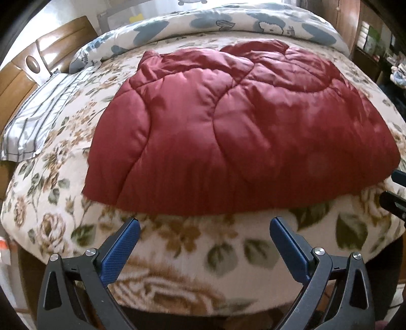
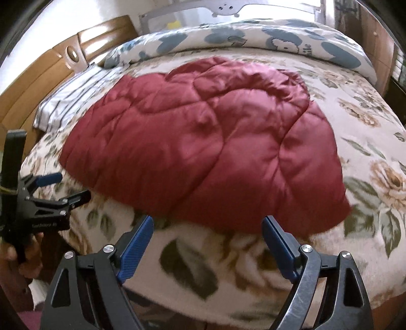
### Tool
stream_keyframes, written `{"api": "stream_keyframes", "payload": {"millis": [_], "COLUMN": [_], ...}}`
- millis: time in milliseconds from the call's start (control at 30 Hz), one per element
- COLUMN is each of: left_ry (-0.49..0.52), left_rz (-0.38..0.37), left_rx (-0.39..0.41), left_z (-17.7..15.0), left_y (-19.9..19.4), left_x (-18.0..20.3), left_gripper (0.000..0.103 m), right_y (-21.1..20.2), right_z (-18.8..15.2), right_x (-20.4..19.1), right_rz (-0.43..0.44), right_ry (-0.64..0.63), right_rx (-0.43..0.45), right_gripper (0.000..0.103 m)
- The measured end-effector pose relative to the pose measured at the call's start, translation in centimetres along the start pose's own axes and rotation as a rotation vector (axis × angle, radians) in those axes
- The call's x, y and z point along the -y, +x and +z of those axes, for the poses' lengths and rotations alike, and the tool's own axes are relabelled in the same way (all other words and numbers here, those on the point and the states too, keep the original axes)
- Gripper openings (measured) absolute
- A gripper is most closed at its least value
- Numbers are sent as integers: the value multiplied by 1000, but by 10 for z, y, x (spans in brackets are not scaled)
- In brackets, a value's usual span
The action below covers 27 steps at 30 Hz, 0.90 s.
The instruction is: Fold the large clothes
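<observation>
A dark red padded jacket (image 1: pixel 228 132) lies folded and spread on the floral blanket (image 1: pixel 177 243) of the bed; the right wrist view shows the jacket (image 2: pixel 203 152) too. My left gripper (image 1: pixel 205 224) hangs open just short of the jacket's near hem, nothing between its blue pads. My right gripper (image 2: pixel 207 223) is open as well, its fingertips at the near hem without touching it. In the right wrist view the left gripper (image 2: pixel 68 186) appears at the left edge, held by a hand (image 2: pixel 28 251), jaws apart. The right gripper's tips (image 1: pixel 395 187) show at the left view's right edge.
A striped pillow (image 1: pixel 38 119) lies at the left, by a wooden headboard (image 1: pixel 22 73). A white quilt with blue print (image 1: pixel 228 22) is bunched along the far side of the bed. A wooden cabinet (image 2: pixel 375 43) and shelves stand far right.
</observation>
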<state>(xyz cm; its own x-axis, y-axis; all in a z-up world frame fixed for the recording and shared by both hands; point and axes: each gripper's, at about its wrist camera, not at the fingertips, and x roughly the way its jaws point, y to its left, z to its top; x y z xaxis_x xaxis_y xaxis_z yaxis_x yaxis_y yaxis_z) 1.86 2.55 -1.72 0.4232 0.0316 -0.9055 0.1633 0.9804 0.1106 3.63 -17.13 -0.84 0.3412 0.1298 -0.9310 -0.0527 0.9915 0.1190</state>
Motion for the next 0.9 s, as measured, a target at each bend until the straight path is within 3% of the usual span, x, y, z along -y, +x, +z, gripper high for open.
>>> {"api": "stream_keyframes", "payload": {"millis": [200,267,367,900], "left_ry": [0,-6,-6,-24], "left_rz": [14,26,31,39], "left_rx": [34,62,85,68], "left_z": [4,8,8,30], "left_y": [-40,-58,-71,-48], "left_x": [-2,-4,-2,0], "left_gripper": [102,102,102,102], "right_y": [-34,-50,-68,-25], "right_z": [0,4,12,35], "right_x": [-10,-13,-18,-4], "right_rz": [38,46,45,37], "right_ry": [-24,-29,-46,14], "right_rx": [5,40,85,51], "right_gripper": [91,99,103,103]}}
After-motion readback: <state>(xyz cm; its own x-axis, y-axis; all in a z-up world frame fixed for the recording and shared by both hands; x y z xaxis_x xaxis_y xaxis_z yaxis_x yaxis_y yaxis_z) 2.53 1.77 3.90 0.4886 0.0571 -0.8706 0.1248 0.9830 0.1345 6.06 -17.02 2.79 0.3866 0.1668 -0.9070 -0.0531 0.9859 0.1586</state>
